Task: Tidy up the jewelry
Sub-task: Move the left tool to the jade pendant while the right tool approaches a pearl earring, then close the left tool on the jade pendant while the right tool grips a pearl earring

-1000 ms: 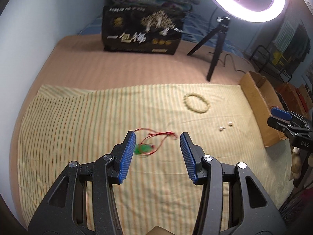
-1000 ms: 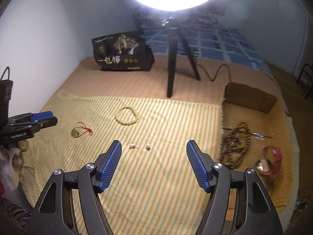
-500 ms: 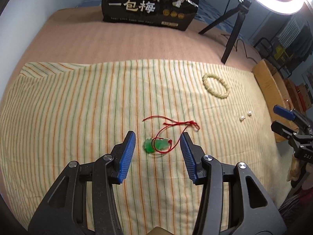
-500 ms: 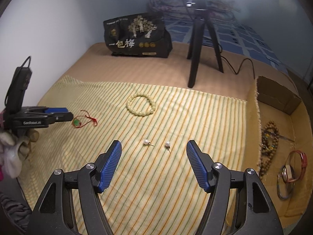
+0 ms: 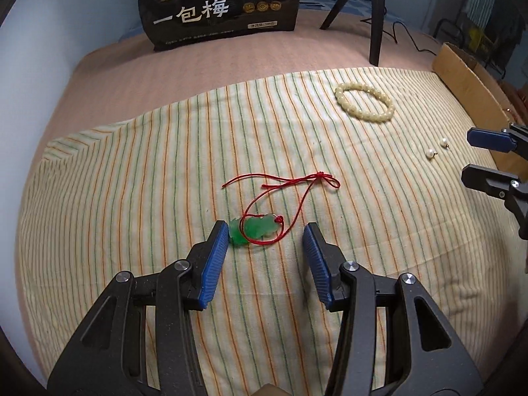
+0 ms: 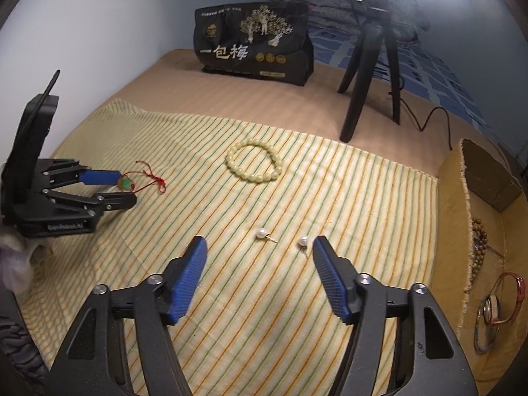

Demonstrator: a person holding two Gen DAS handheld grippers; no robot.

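- Since the left tongs (image 5: 265, 242) were spread wide and holding nothing, with the green pendant (image 5: 254, 229) lying between the tips on its red cord (image 5: 290, 188), I'd say the pickup of that piece was the step in hand; the left pad looked to be touching it.
- Next over on the striped cloth (image 6: 346, 191) sat the cream bead bracelet (image 6: 254, 163), untouched.
- Then the two pearl earrings (image 6: 262, 233), with the right tongs (image 6: 259, 262) also gaping wide and empty around them.
- Far right, the cardboard box (image 6: 452, 204) already had a few pieces in it.
- Next move, my guess: pinch the pendant body, not just the cord, lift so the loop doesn't snag, then carry it to the box.
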